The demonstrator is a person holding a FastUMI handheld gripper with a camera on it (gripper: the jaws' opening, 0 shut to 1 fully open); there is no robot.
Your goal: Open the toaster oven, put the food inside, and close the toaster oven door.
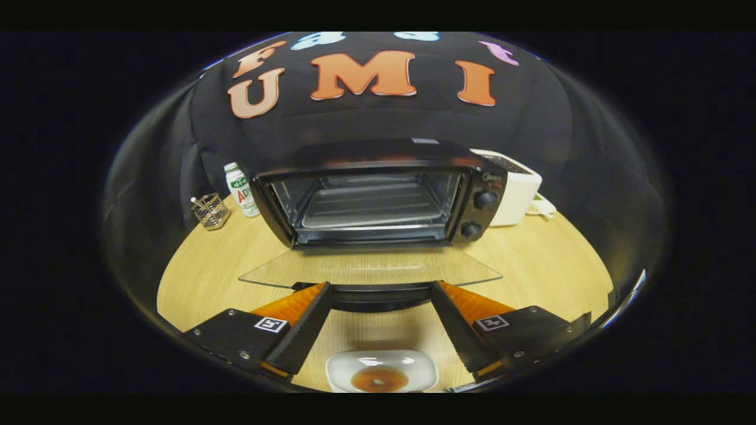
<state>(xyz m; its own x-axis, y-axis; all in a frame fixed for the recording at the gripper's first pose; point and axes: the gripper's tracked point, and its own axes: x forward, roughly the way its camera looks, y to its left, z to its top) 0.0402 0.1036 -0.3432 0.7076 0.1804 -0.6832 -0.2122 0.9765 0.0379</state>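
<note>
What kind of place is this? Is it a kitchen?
Probably a pretend kitchen set up in a booth. A toaster oven stands open on a wooden table, a white toaster beside it and a dish of food below the open gripper.

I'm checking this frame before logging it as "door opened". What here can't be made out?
Gripper view:
- The oven door's handle: the jaws' fingertips cover its ends, so contact cannot be told. The gripper stands open.
- The white dish with brown food: its near side is cut off below the jaws.
- The white appliance: mostly hidden behind the toaster oven.
- The oven's knobs: settings too small.
</note>
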